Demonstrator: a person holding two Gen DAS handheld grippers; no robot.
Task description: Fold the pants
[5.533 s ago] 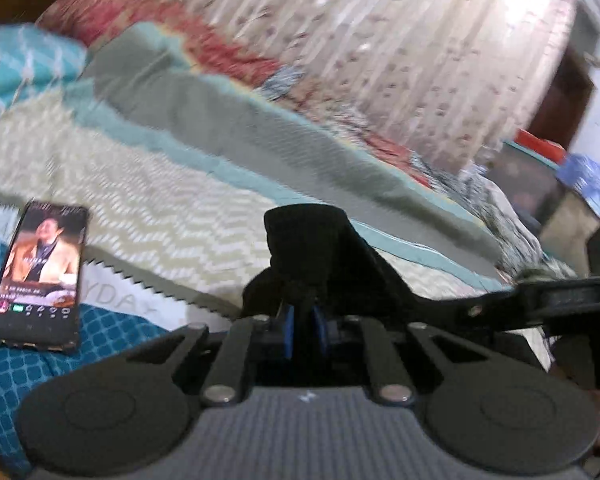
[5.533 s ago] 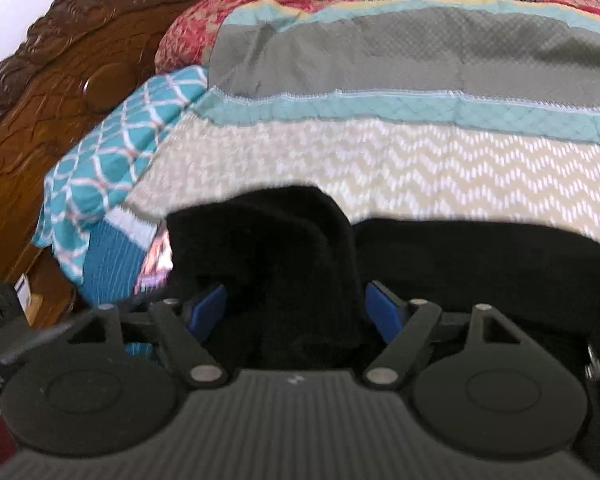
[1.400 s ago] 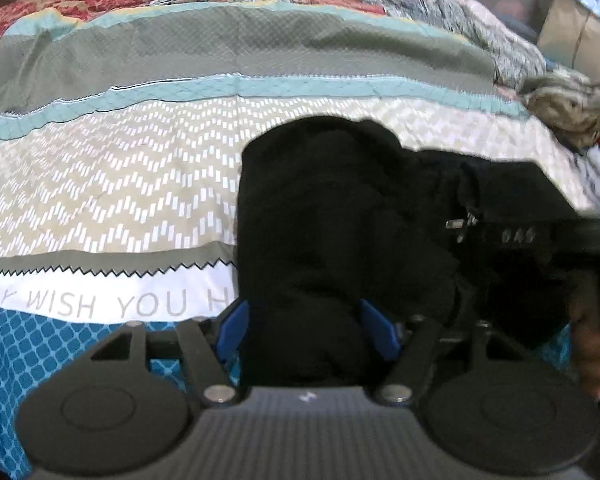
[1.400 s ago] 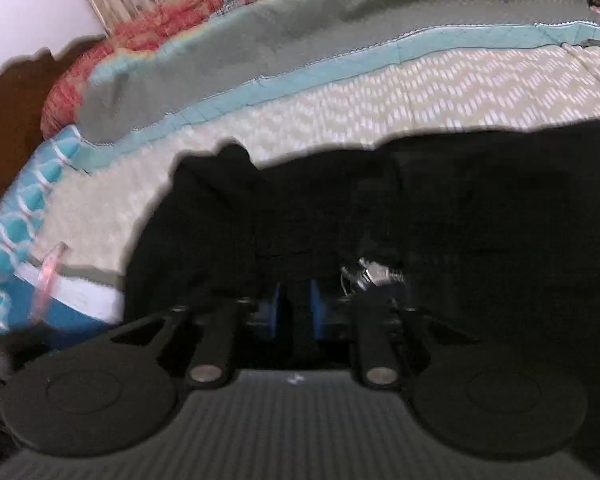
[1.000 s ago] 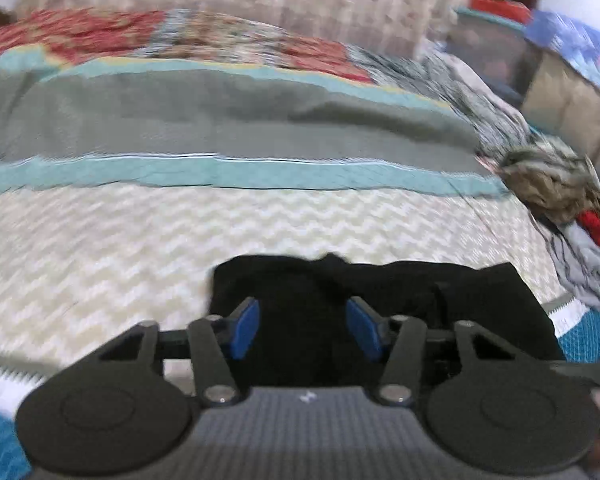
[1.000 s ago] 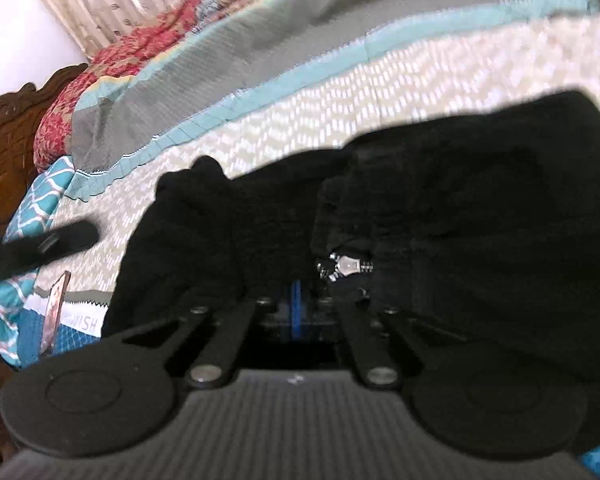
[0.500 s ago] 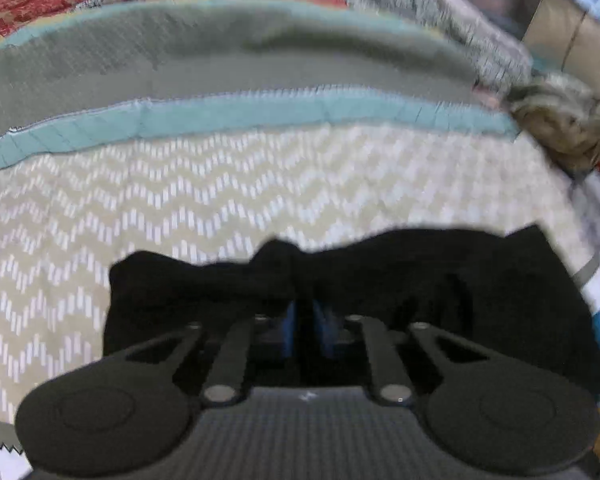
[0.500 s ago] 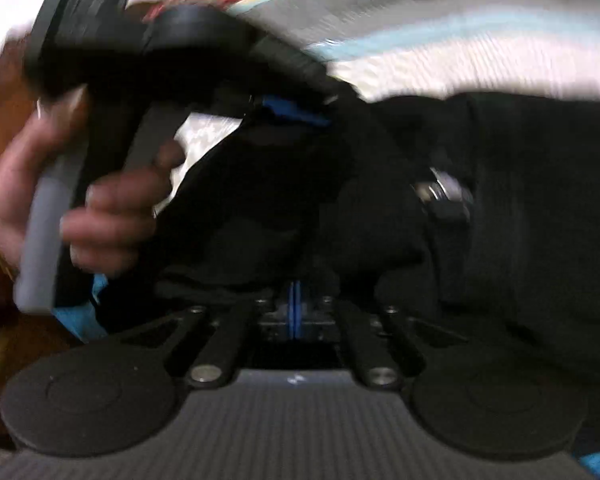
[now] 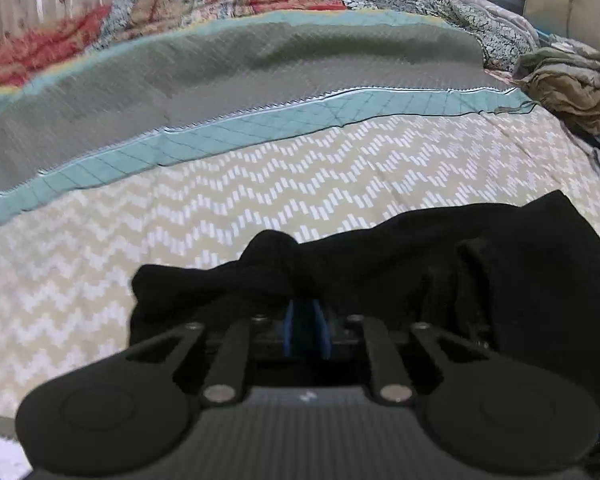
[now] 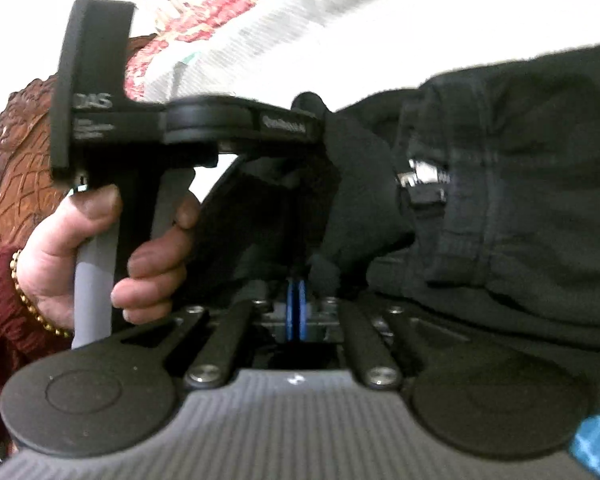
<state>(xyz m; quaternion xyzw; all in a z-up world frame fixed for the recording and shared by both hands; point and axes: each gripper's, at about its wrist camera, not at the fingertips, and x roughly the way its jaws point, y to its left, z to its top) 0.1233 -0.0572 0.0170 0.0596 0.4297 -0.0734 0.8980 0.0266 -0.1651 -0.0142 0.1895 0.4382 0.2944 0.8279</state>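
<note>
Black pants (image 9: 500, 280) lie bunched on the bed. In the left wrist view my left gripper (image 9: 305, 312) pinches a raised fold of them between its blue pads, and its jaws are opening slightly. Close against the waistband, near a metal fastener (image 10: 420, 178), my right gripper (image 10: 298, 292) has its pads almost together on black pants (image 10: 520, 160) cloth; its jaws are opening a little too. In the right wrist view a hand (image 10: 148, 256) holds the left gripper's handle at the left, with that gripper's tips buried in the cloth.
A zigzag-patterned bedspread (image 9: 260, 184) stretches beyond the pants, with grey and teal bands farther back. A heap of crumpled clothes (image 9: 572, 80) sits at the far right. The carved wooden headboard (image 10: 16, 160) is at the left of the right wrist view.
My left gripper, open around the pants a second ago, has closed on a fold and dropped lower. The hand with the left gripper has come into the right wrist view.
</note>
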